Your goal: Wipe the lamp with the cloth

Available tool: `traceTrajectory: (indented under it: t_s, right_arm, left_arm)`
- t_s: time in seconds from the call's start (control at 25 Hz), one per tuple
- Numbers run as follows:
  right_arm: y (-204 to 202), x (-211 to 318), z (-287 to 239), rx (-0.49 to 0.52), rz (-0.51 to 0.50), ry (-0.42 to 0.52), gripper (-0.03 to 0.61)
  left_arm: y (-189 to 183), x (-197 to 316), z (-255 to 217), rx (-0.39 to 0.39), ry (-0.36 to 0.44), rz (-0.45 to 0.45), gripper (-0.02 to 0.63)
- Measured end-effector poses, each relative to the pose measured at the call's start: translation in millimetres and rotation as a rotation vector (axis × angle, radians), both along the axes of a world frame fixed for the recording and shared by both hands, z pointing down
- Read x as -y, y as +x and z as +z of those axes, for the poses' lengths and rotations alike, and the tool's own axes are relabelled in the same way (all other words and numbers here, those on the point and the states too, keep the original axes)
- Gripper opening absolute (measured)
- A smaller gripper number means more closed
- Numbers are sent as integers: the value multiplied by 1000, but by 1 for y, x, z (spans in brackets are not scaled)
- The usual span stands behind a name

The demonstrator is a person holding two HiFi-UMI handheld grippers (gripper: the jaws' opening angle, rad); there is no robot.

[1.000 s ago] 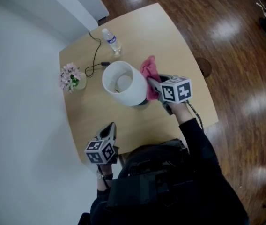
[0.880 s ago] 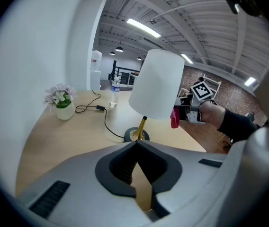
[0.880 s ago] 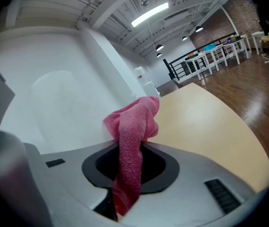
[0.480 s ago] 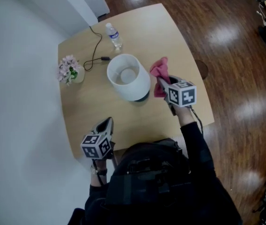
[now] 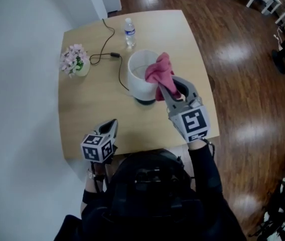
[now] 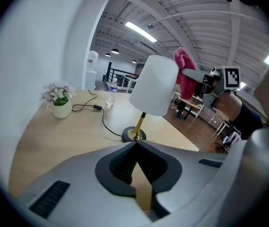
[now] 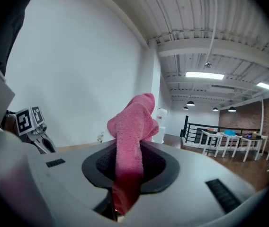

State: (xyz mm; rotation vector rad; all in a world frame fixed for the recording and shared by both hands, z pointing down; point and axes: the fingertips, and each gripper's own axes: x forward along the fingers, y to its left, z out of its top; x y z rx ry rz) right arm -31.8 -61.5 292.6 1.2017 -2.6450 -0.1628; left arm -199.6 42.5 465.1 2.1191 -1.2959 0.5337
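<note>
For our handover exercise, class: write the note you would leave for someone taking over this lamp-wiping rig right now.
Left gripper: shut, empty, low over the near edge of the table.
Right gripper: shut on the pink cloth, held at the top rim of the shade of the lamp.
Lamp: upright, mid-table.
Done: cloth gripped and brought to the lamp; how much is wiped does not show.
To do: wipe shade, stem and base.

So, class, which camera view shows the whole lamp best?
The left gripper view: the lamp stands side-on, with shade, gold stem and base all visible. The head view looks down into the shade, hiding the stem. The right gripper view shows the cloth but no lamp.
</note>
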Motion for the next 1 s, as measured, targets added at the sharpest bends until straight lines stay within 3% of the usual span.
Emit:
traceTrajectory:
  t_s: [0.24,0.64,1.0]
  right_arm:
    - [-4,-6,25,-37,59,-41,87]
    - [-9,-22,118,-91,159,-257,87]
    - [-14,-45,189,-163,183,-444,86]
  left_arm:
    - [-18,-15,5,-14,-7,1,0]
    - [-37,-33,12,-15,-21,13,0]
    - [-49,-39,16,-16,-33,48,0]
